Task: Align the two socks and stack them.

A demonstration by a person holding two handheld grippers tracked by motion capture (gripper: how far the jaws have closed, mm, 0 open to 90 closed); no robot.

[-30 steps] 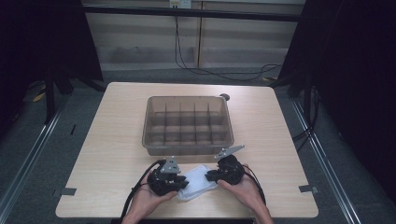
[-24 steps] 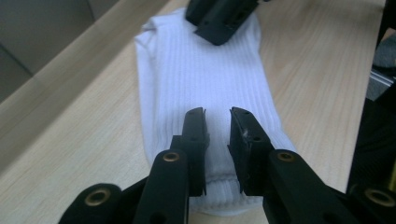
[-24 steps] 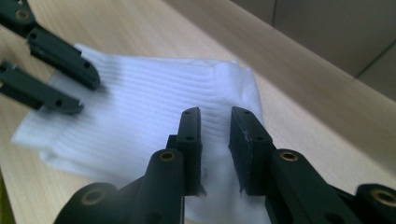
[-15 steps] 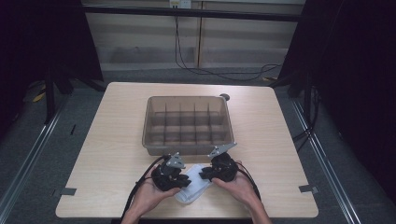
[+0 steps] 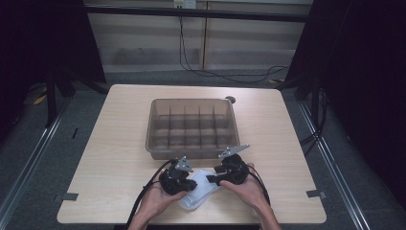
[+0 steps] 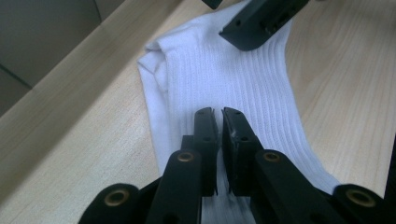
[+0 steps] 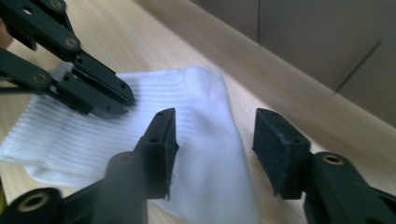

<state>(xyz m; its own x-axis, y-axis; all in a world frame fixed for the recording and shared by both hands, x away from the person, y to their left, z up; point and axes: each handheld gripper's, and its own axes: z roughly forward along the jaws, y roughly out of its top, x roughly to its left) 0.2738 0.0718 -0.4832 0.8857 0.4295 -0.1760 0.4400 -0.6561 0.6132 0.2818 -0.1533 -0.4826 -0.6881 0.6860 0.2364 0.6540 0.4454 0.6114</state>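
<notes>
A white sock [image 5: 198,193] lay flat on the bench [image 5: 115,143], low in the middle of the high view, close to the near edge. Two hands came up from the bottom of the frame, one claw in each.

The left claw [image 6: 218,135] sat on the ribbed part of the sock. Its two black jaws had just been closing and stood nearly together, with only a thin slit between them. A little bit of white cloth looked pinched in that slit, so it seemed to hold the sock.

The right claw [image 7: 212,140] was over the other end of the sock. Its jaws had just been opening and stood wide apart. The sock lay under the gap between them, and the pads did not press on it.

Just behind the two claws, in the middle of the frame, stood a brown see-through box [image 5: 194,127]. Thin walls cut it into many small square spaces. I could see nothing inside them. The sock was outside the box, just in front of its near wall.
</notes>
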